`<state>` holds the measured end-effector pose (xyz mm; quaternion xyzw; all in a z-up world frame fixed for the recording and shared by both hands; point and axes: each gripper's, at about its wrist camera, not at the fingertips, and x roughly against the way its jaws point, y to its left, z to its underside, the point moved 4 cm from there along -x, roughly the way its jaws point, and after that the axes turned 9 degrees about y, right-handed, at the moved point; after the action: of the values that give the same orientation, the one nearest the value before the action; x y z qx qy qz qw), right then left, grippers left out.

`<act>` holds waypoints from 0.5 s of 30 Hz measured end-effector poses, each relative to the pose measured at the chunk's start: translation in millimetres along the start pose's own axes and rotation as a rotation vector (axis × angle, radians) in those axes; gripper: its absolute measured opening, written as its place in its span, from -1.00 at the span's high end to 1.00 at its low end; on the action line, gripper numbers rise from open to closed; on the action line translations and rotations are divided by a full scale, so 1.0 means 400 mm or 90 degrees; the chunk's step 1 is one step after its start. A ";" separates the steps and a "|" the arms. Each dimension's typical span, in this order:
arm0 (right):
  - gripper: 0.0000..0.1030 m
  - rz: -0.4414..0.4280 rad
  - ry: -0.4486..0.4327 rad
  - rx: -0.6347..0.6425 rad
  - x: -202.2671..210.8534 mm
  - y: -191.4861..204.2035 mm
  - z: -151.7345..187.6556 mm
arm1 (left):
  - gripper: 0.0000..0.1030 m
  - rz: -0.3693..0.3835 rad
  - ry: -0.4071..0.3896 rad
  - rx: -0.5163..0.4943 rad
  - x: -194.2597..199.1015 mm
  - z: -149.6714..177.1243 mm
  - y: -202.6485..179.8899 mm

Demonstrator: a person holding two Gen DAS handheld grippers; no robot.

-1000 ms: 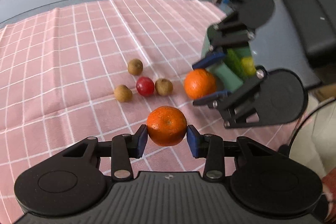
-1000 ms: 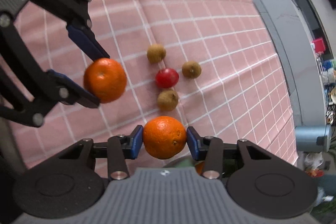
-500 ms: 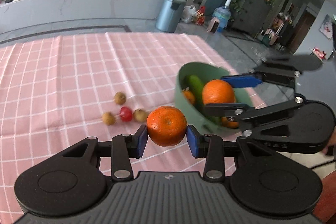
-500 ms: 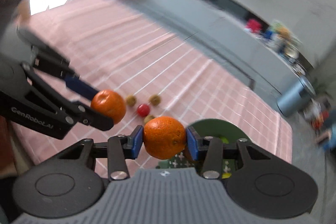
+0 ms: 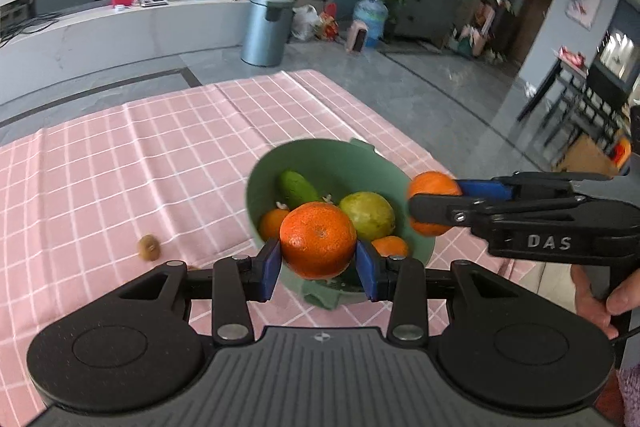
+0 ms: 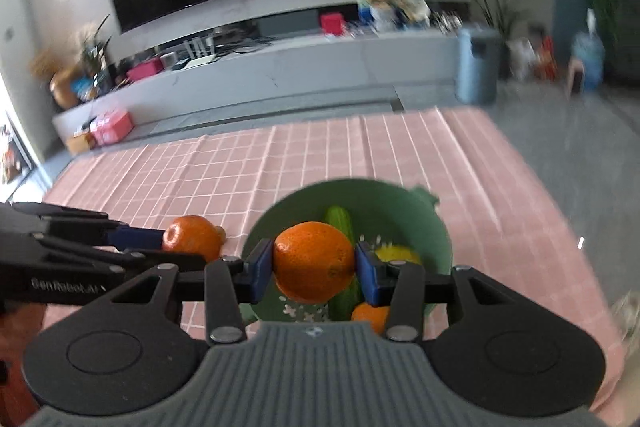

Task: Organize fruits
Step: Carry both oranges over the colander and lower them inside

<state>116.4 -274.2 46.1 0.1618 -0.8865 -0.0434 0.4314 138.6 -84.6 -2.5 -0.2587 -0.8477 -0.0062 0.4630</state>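
My left gripper (image 5: 318, 265) is shut on an orange (image 5: 318, 239) and holds it over the near rim of the green bowl (image 5: 360, 157). My right gripper (image 6: 314, 269) is shut on a second orange (image 6: 314, 261) above the same bowl (image 6: 436, 235). The bowl holds a cucumber (image 5: 298, 187), a green-yellow fruit (image 5: 368, 213) and small oranges (image 5: 390, 247). In the left wrist view the right gripper (image 5: 434, 203) comes in from the right at the bowl's rim with its orange (image 5: 432, 183). In the right wrist view the left gripper (image 6: 192, 247) comes in from the left with its orange (image 6: 194, 237).
A small brown fruit (image 5: 149, 247) lies on the pink checked tablecloth (image 5: 120, 167) left of the bowl. The table's far edge drops to a grey floor with a bin (image 5: 266, 29). A hand (image 5: 600, 301) holds the right gripper's handle.
Both grippers have swung with their oranges from the loose fruits on the cloth to the green bowl. The bowl has come close and central in both views.
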 end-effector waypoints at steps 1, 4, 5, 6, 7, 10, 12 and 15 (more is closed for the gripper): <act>0.20 -0.002 0.005 -0.014 -0.013 -0.008 0.004 | 0.12 -0.004 0.008 -0.010 -0.014 -0.005 -0.006; 0.20 0.002 0.019 -0.044 -0.060 -0.027 0.007 | 0.12 -0.015 0.029 -0.046 -0.041 -0.006 -0.021; 0.20 0.003 0.024 -0.052 -0.070 -0.035 0.009 | 0.12 -0.021 0.038 -0.063 -0.055 -0.007 -0.026; 0.20 0.003 0.030 -0.058 -0.083 -0.036 0.008 | 0.12 -0.027 0.044 -0.078 -0.067 -0.008 -0.030; 0.20 0.003 0.037 -0.063 -0.097 -0.038 0.008 | 0.12 -0.034 0.052 -0.091 -0.076 -0.006 -0.034; 0.20 0.003 0.056 -0.068 -0.125 -0.042 0.015 | 0.12 -0.066 0.074 -0.124 -0.108 -0.003 -0.039; 0.20 -0.001 0.069 -0.072 -0.139 -0.046 0.021 | 0.11 -0.082 0.081 -0.145 -0.119 0.000 -0.042; 0.20 -0.008 0.082 -0.071 -0.151 -0.050 0.030 | 0.11 -0.094 0.093 -0.174 -0.136 0.006 -0.043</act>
<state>146.7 -274.2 -11.0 0.1454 -0.8521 -0.0850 0.4955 152.9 -122.4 -42.9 -0.2552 -0.8196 -0.1740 0.4825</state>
